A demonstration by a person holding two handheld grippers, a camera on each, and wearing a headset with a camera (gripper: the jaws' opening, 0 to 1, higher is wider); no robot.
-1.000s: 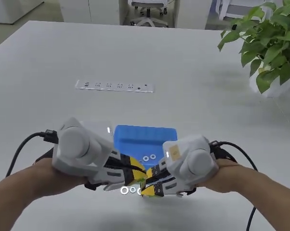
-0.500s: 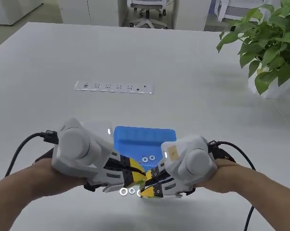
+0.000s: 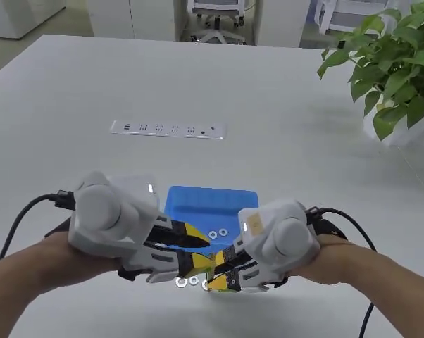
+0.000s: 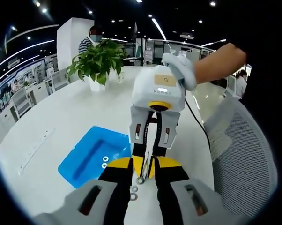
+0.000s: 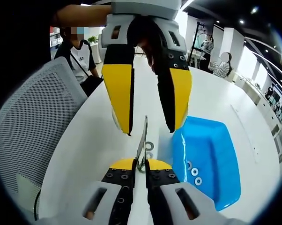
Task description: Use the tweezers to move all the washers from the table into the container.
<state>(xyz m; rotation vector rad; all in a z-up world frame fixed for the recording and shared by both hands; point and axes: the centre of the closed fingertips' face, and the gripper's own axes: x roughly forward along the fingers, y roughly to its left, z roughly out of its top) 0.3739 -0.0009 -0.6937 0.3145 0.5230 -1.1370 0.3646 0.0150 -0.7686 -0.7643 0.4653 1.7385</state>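
Three washers (image 3: 193, 282) lie in a row on the white table, just in front of the blue container (image 3: 210, 201). A few more washers (image 3: 218, 233) rest inside the container. My right gripper (image 3: 216, 273) is shut on thin metal tweezers (image 5: 143, 136), which point forward over the table washers (image 5: 149, 146). My left gripper (image 3: 200, 248) faces it with its yellow jaws open, and the tweezers' tip reaches the gap between them. In the left gripper view the right gripper (image 4: 144, 165) hangs tip-down over the washers (image 4: 135, 189).
A white power strip (image 3: 167, 129) lies farther back on the table (image 3: 282, 127). A potted plant (image 3: 395, 63) stands at the right edge. Mesh office chairs (image 5: 33, 122) and people are behind the bench. Cables trail from both grippers.
The left gripper has shifted slightly left and lower. The right gripper stays over the table washers, still holding the tweezers. The washers have not moved.
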